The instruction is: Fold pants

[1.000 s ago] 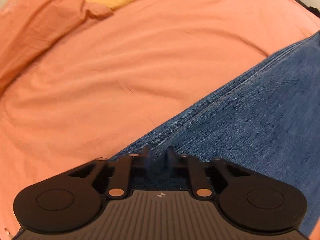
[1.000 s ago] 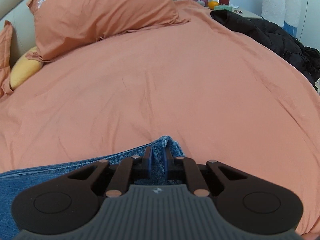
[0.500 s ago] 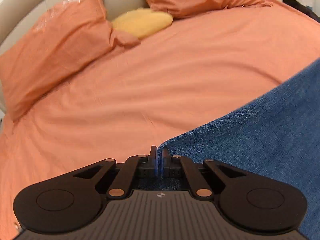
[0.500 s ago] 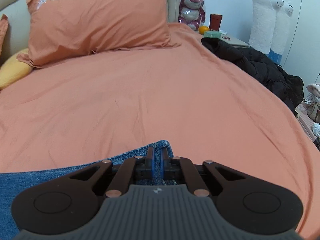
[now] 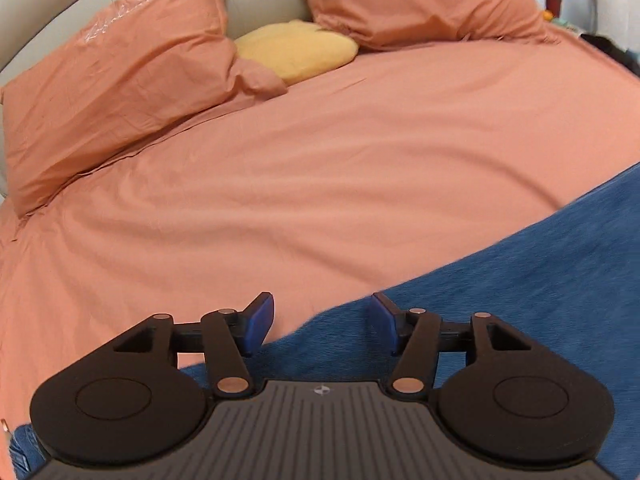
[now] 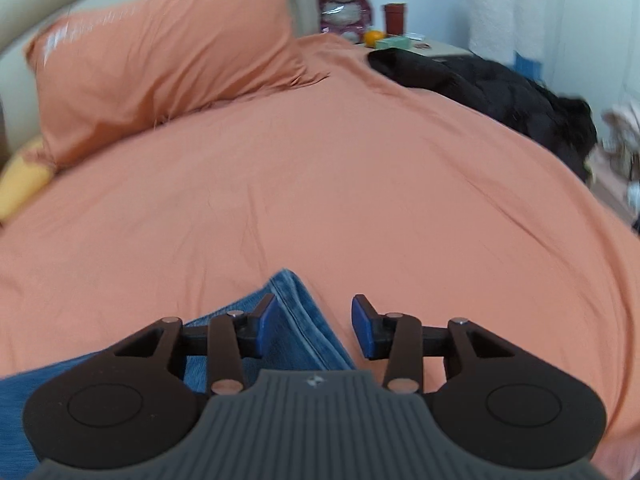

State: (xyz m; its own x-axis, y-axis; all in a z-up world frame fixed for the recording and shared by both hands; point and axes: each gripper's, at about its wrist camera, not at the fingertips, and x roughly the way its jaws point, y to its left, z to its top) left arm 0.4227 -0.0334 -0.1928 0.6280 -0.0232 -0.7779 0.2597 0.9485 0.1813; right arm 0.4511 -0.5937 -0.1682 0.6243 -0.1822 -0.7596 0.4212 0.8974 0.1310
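Blue denim pants point(image 5: 520, 280) lie flat on the orange bed sheet point(image 5: 320, 160), filling the lower right of the left wrist view. My left gripper point(image 5: 322, 322) is open just above the pants' left edge, holding nothing. In the right wrist view a hemmed corner of the pants point(image 6: 296, 312) lies on the sheet point(image 6: 320, 160) between and below the fingers. My right gripper point(image 6: 314, 328) is open over that corner, holding nothing.
Two orange pillows point(image 5: 120, 80) point(image 6: 160, 52) and a yellow cushion point(image 5: 296, 50) lie at the head of the bed. A black jacket point(image 6: 500, 92) lies at the bed's right edge. A nightstand point(image 6: 400, 44) holds a plush toy, a cup and an orange.
Both grippers were shut on the denim edge and have opened, letting the pants drop onto the sheet. Both views have lifted and tilted up toward the pillows.
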